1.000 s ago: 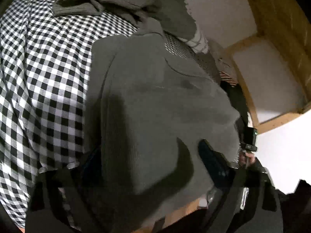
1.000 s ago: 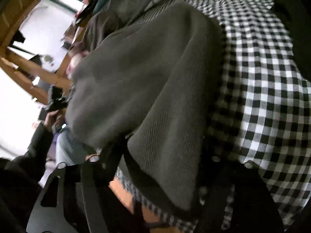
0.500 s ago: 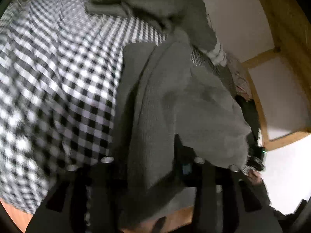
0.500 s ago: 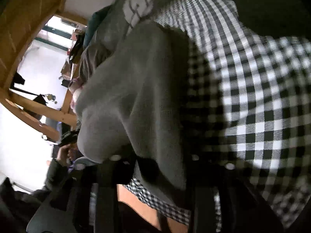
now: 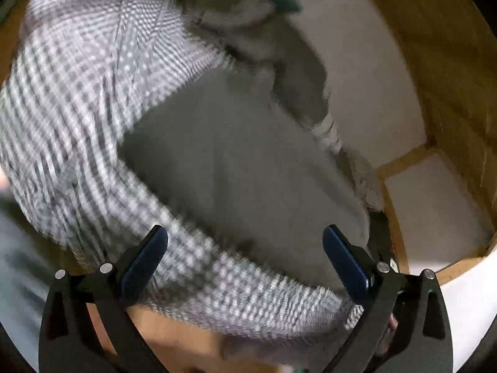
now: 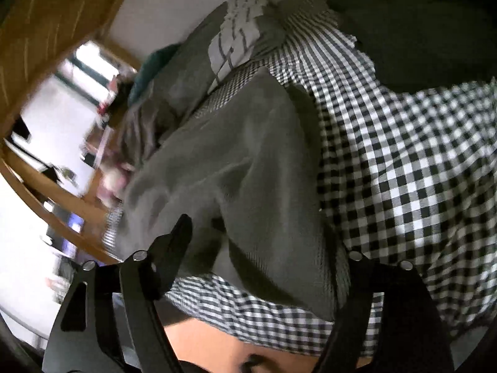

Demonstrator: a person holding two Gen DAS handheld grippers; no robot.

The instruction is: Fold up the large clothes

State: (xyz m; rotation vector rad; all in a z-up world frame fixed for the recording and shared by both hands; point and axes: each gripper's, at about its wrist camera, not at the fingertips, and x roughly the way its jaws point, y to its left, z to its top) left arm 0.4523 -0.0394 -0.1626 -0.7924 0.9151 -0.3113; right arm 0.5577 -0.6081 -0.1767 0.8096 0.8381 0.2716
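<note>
The left gripper point(image 5: 245, 248) stands with its jaws spread wide, having just been opening; nothing is pinched between the 2 blue pads point(image 5: 146, 258), and the cloth seen in the gap lies beyond them. That cloth is the grey garment point(image 5: 236, 161), a broad folded slab in the centre of the left wrist view, resting on the black-and-white checked cloth point(image 5: 80, 87) that fills the left side and sweeps along the lower edge. The whole view is blurred by motion. At the upper centre a looser heap of grey clothing point(image 5: 248, 28) with a striped cuff trails down the right side. Bare wood point(image 5: 174, 338) shows at the lower centre, below the checked hem.

The right gripper point(image 6: 264, 245) is likewise wide apart, its jaws having just been opening. The near edge of the grey garment point(image 6: 248, 168) hangs in the gap between the 2 fingers point(image 6: 174, 248), with neither finger pressing on it. The garment runs from the lower centre up to the middle of the frame, its lower corner draped over the checked cloth point(image 6: 403, 161), which takes the right half. At the upper centre lies a grey piece with a pale striped panel point(image 6: 236, 43), beside something teal point(image 6: 149, 71). A wooden frame point(image 6: 46, 18) curves down the left side.
</note>
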